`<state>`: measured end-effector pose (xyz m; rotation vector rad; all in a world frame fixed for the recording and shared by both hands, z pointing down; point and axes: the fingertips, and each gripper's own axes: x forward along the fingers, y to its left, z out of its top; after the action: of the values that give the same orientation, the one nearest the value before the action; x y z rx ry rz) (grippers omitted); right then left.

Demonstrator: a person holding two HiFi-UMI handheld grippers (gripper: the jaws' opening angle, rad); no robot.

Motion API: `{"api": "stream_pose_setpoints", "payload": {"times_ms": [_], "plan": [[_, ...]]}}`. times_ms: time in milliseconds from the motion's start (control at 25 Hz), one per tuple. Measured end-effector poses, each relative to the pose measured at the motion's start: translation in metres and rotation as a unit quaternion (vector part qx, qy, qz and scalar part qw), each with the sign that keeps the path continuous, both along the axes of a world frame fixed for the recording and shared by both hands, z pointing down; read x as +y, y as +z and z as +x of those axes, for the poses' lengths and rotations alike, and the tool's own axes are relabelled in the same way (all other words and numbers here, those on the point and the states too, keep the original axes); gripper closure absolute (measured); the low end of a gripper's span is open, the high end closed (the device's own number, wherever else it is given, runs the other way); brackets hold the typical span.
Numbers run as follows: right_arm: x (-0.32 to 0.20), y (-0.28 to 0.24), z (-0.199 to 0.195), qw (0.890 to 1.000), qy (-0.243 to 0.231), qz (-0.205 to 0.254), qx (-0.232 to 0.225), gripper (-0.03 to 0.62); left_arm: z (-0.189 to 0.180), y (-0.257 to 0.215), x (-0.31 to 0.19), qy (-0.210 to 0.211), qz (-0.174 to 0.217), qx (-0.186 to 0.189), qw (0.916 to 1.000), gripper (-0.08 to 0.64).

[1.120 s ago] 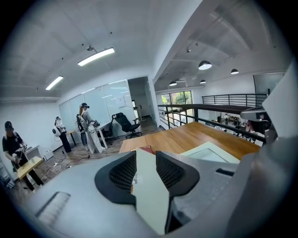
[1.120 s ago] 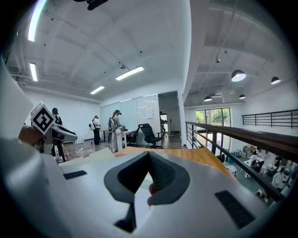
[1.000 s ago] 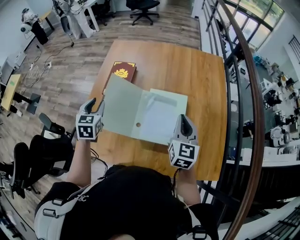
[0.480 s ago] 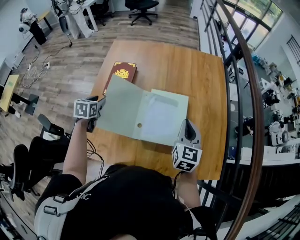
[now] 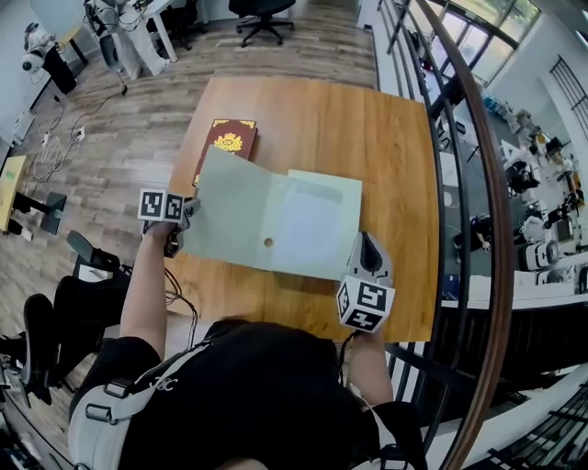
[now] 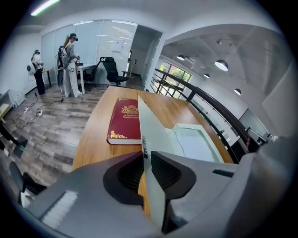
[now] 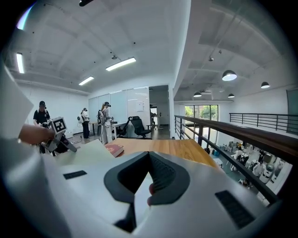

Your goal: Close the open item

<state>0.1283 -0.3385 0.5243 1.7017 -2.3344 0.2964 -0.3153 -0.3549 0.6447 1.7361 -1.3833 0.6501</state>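
A pale green folder [image 5: 276, 220] lies open on the wooden table [image 5: 367, 128], its left flap raised off the wood. My left gripper [image 5: 186, 213] is at that flap's left edge. In the left gripper view the flap [image 6: 156, 132] runs edge-on between the closing jaws of the left gripper [image 6: 146, 155], and the pads pinch it. My right gripper [image 5: 367, 243] is at the folder's lower right edge. In the right gripper view, the right gripper [image 7: 148, 179] is shut on a pale sheet edge of the folder [image 7: 88, 151].
A dark red book [image 5: 226, 139] with gold print lies on the table just beyond the folder's left flap. A metal railing [image 5: 478, 184] runs along the table's right side. An office chair [image 5: 262, 14] and desks stand farther off, with people [image 6: 70, 60] near them.
My left gripper moved away from me to the flap's left edge and turned, so the flap's edge now sits between its jaws. The right gripper has barely moved.
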Motion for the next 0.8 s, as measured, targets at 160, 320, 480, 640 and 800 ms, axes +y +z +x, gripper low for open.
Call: {"api": "stream_pose_setpoints", "payload": {"times_ms": [160, 320, 480, 640, 800], "plan": [[0.001, 0.013, 0.005, 1.000, 0.007, -0.018, 0.002, 0.589, 0.002, -0.005, 0.003, 0.006, 0.004, 0.011, 0.9999, 0.517], [-0.002, 0.032, 0.014, 0.999, 0.010, -0.049, -0.005, 0.588, 0.013, -0.019, 0.004, 0.005, 0.004, 0.057, 0.9984, 0.535], [-0.003, 0.062, 0.029, 0.996, 0.016, -0.087, -0.007, 0.588, 0.025, -0.029, 0.007, 0.009, 0.003, 0.078, 0.9969, 0.546], [0.003, 0.101, 0.043, 0.990, 0.023, -0.137, -0.023, 0.556, 0.034, -0.037, 0.006, 0.020, 0.005, 0.067, 0.9976, 0.549], [0.015, 0.138, 0.050, 0.980, 0.013, -0.195, -0.044, 0.500, 0.048, -0.048, 0.005, 0.031, 0.012, 0.070, 0.9970, 0.549]]}}
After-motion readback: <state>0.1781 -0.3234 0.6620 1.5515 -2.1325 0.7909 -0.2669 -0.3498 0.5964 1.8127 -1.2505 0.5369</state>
